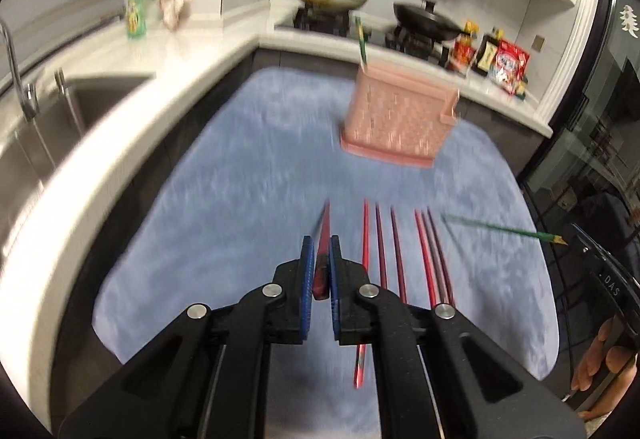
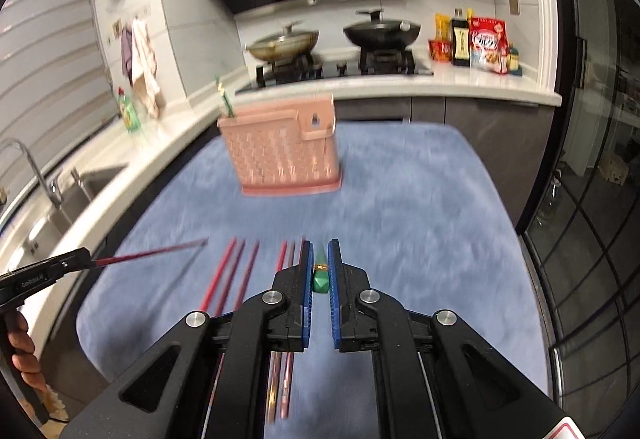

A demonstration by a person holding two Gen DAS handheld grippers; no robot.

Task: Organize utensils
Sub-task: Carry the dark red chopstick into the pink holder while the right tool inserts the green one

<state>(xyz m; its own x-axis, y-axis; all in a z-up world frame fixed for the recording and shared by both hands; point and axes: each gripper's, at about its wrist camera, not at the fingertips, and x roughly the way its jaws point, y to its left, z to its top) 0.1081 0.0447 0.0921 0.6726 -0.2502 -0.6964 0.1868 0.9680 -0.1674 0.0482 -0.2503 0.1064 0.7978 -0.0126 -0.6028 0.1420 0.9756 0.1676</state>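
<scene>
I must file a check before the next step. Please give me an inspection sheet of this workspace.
Surface: blue mat, soft, blurred.
Job's things: pink holder upright with one green chopstick in it; red chopsticks lying on the mat.
Clutter: nothing seen on the mat.
Grippers: left gripper shut on red chopstick; right gripper shut on green chopstick.
Cables: nothing seen.
Surroundings: sink, stove with two pans, food packets.

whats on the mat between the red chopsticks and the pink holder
Nothing: in both wrist views only bare blue mat lies between the red chopsticks and the pink holder.
</scene>
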